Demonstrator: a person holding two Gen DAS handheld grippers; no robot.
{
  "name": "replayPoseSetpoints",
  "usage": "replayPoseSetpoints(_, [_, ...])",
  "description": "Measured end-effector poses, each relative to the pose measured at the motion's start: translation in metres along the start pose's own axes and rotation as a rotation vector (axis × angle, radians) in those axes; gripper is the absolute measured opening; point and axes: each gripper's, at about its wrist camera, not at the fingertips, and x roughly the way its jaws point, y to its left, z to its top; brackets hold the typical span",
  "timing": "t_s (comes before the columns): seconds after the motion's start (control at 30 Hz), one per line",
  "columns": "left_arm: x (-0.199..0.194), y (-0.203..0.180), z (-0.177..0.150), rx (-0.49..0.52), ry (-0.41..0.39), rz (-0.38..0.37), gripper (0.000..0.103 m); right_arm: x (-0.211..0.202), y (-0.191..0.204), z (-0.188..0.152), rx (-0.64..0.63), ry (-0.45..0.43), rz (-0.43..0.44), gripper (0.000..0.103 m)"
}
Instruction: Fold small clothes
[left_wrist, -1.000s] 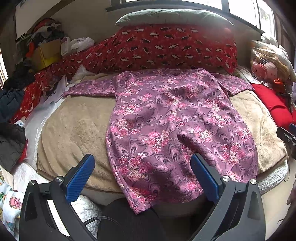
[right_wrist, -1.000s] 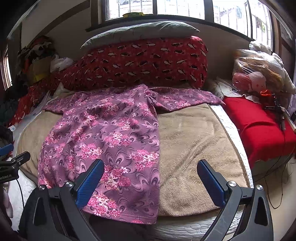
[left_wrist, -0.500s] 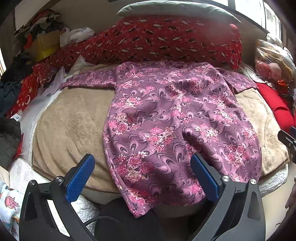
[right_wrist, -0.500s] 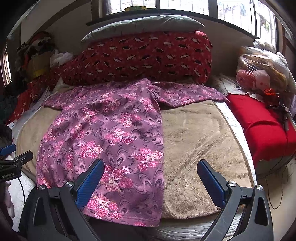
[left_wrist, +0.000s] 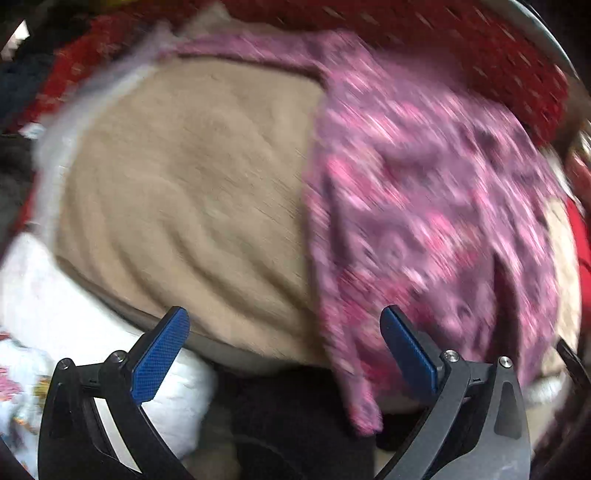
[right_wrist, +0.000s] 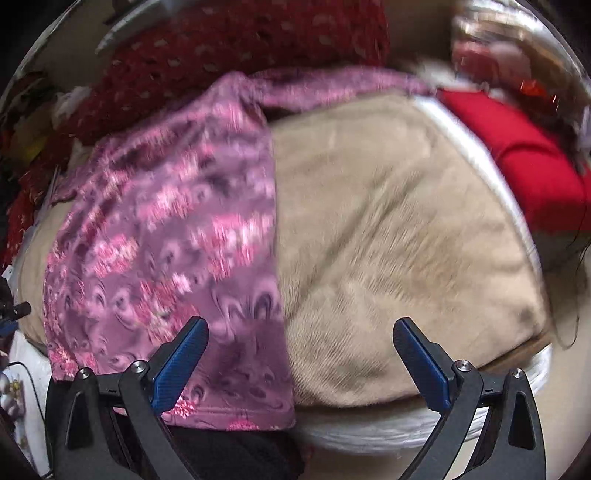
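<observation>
Beige fleece blanket covered the bed beyond both claws, soft and faintly ridged. No fold had been made: the purple floral garment was spread flat, its hem draped just ahead of each. The left gripper and right gripper were held spread, empty.

We see bare tan blanket ahead of our left gripper, its jaws wide apart with nothing between them. Bare blanket also lies ahead of our right gripper, equally spread. The purple floral garment covers the middle; red patterned pillows wall off the far edge.
</observation>
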Motion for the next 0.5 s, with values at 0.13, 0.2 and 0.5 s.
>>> replayPoseSetpoints(0.13, [0.019,-0.032,-0.014,0.073,0.107,-0.112,0.084,0.02,0.011,-0.014,-0.019,0.089,0.071,0.067])
replayPoseSetpoints(0.2, [0.029,-0.041,-0.015,0.112,0.176,-0.125,0.016,0.016,0.023,-0.019,-0.118,0.059,0.046,0.032])
replayPoseSetpoints(0.5, [-0.063,0.028,-0.009,-0.028,0.078,-0.262,0.002,-0.077,-0.002,-0.011,-0.042,-0.092,0.383,0.004])
